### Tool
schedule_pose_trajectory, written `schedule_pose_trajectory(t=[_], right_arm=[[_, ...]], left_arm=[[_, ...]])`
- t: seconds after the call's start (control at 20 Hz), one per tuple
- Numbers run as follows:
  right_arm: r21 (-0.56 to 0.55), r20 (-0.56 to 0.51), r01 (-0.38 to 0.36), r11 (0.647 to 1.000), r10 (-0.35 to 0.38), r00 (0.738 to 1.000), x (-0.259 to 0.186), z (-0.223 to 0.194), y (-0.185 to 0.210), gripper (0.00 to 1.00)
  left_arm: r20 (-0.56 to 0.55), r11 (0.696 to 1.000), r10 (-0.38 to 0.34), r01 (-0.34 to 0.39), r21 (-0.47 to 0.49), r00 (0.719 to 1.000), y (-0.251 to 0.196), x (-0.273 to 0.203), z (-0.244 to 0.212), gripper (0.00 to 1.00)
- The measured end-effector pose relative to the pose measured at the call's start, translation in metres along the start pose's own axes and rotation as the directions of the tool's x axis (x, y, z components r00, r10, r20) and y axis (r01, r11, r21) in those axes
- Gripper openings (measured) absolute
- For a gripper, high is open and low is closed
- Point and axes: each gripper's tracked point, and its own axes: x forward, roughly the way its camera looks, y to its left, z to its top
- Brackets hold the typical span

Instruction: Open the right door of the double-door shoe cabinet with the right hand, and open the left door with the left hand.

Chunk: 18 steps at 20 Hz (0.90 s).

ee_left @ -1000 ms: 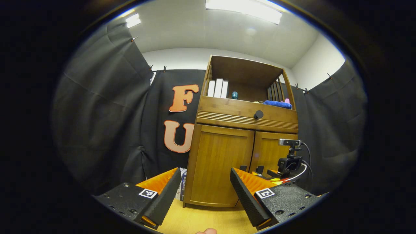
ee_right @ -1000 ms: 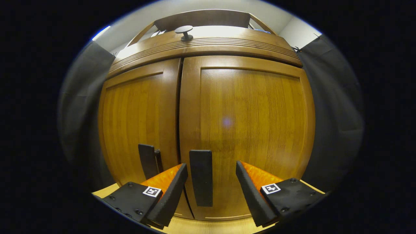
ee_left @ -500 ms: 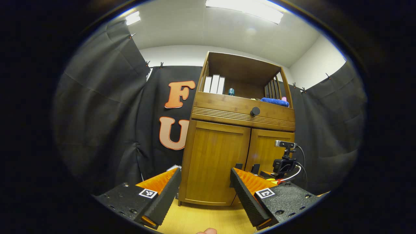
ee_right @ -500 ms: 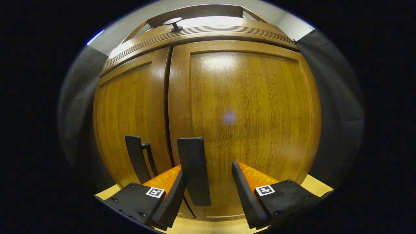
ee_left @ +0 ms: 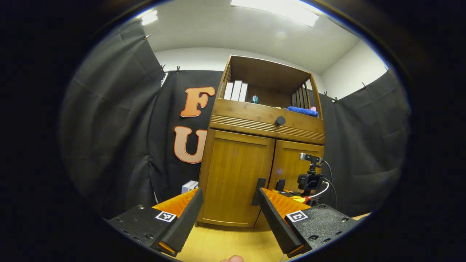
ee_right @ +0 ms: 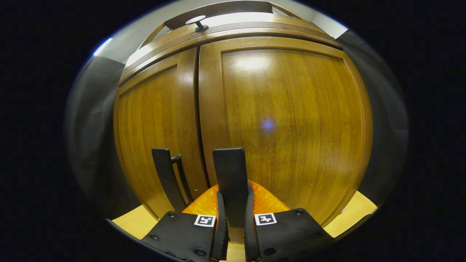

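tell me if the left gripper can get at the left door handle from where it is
Probably yes. The left gripper is open and aimed at the cabinet, with bare floor ahead. The left door handle stands free beside the right gripper, which is shut on the right door handle.

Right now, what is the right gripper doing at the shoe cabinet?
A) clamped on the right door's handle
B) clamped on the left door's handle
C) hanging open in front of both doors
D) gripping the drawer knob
A: in the right gripper view, the right gripper has both fingers pressed on the right door's handle; both doors look shut.

bright ceiling lights (ee_left: 273, 9) | door (ee_right: 287, 120) glare | fisheye edges | sharp
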Motion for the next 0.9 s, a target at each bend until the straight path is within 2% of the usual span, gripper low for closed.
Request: schedule_pose_trajectory(t=[0.05,0.1,0.3,0.45,0.7,0.75,0.8,0.85,0.9], right_arm=[[-0.015,0.003,0.004,1.0,-0.004,1.0,-0.002,0.001,0.0,0.26],[-0.011,0.004,0.0,1.0,0.0,1.0,-0.006,0.002,0.0,0.26],[0.023,0.006,-0.055,0.998,0.055,0.998,-0.019,0.007,0.006,0.26],[0.025,0.003,-0.07,0.997,0.07,0.998,-0.022,0.007,0.007,0.26],[0.029,0.024,-0.051,0.998,0.051,0.998,-0.021,0.009,0.004,0.25],[0.031,0.024,-0.05,0.998,0.049,0.999,-0.021,0.01,0.005,0.21],[0.034,0.025,-0.049,0.998,0.048,0.999,-0.022,0.01,0.005,0.25],[0.036,0.027,-0.048,0.998,0.047,0.999,-0.022,0.011,0.005,0.21],[0.036,0.029,-0.044,0.998,0.043,0.999,-0.022,0.012,0.005,0.25]], left_arm=[[-0.006,1.0,-0.004,0.004,-0.003,1.0,-0.002,-0.002,-0.003,0.92],[-0.012,1.0,-0.004,0.004,-0.003,1.0,-0.002,-0.003,-0.006,0.95],[-0.024,1.0,-0.014,0.014,0.007,1.0,-0.004,-0.002,-0.012,0.95],[-0.029,1.0,-0.022,0.022,0.003,0.999,-0.007,0.001,-0.016,0.95],[-0.036,0.998,-0.061,0.06,-0.023,0.998,-0.02,0.009,-0.022,0.95],[-0.041,0.997,-0.071,0.07,-0.025,0.997,-0.024,0.012,-0.025,0.95],[-0.044,0.997,-0.077,0.076,-0.025,0.996,-0.027,0.014,-0.027,0.95],[-0.047,0.996,-0.084,0.083,-0.023,0.995,-0.028,0.014,-0.03,0.95],[-0.05,0.996,-0.09,0.089,-0.021,0.995,-0.031,0.016,-0.031,0.92]])
